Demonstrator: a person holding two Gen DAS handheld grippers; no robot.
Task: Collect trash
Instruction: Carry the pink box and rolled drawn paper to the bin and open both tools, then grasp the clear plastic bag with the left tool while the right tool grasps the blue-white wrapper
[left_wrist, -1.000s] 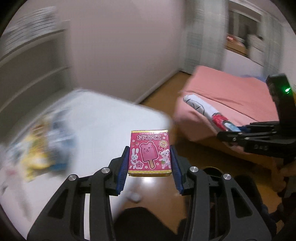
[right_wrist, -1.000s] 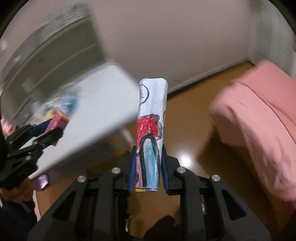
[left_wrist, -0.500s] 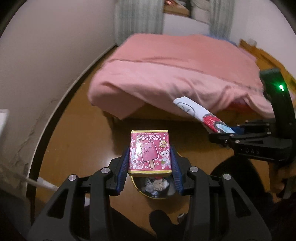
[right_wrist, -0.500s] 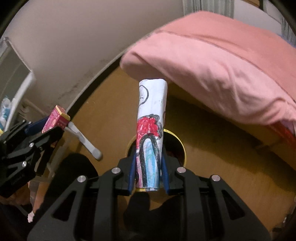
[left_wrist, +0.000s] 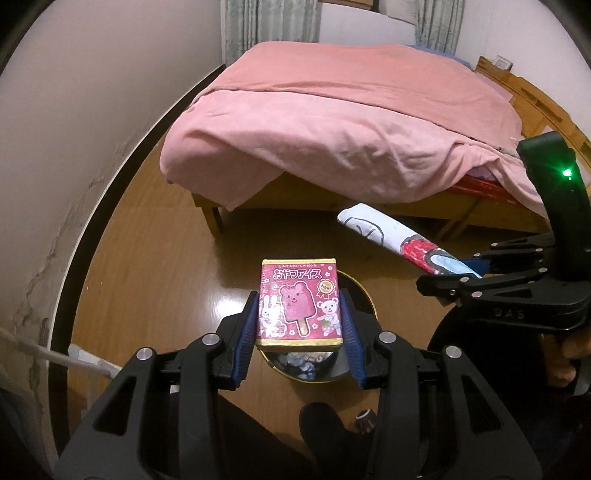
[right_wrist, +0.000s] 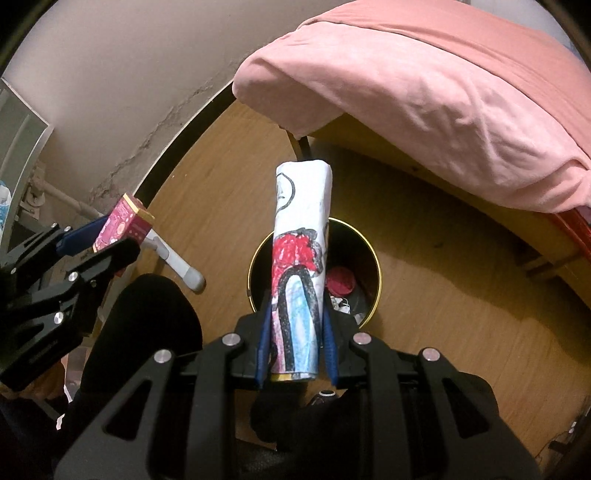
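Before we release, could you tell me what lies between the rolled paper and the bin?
Nothing: in the right wrist view the rolled paper hangs over the open bin.

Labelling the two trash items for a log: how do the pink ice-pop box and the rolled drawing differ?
The pink cardboard ice-pop box is short, flat-faced and printed with cartoon animals; the rolled white paper drawing is long, tubular and crayon-scribbled. The box sits in the left claw, the roll in the right claw. Both are clamped above the black round bin.
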